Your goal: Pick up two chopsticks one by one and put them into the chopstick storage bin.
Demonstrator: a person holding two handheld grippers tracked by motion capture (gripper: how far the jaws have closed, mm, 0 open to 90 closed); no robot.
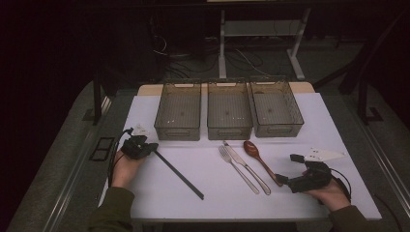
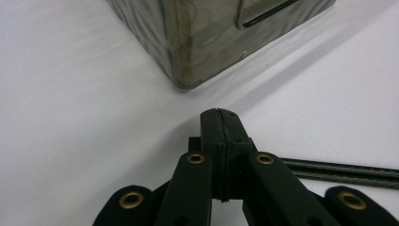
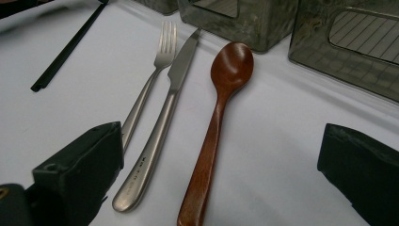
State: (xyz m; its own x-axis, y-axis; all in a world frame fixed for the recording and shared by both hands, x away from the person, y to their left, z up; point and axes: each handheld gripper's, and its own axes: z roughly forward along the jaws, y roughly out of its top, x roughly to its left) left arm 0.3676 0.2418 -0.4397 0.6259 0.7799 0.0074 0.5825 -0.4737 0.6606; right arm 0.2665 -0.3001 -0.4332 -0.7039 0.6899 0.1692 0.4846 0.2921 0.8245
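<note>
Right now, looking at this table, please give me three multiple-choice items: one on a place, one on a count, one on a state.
1. Where does the wooden spoon lie?
A. inside a bin
B. right of the knife
C. left of the fork

2. How many mesh bins stand in the row?
A. two
B. three
C. four

3. How do the jaws of the left gripper stand?
A. shut together, holding nothing
C. wide open
B. shut on the fork

Key: 1 B, the high view shows fork, knife, spoon in that order from left to right. 2 B, three bins stand side by side. 3 A, the left gripper view shows the two jaws pressed together with nothing between them.
</note>
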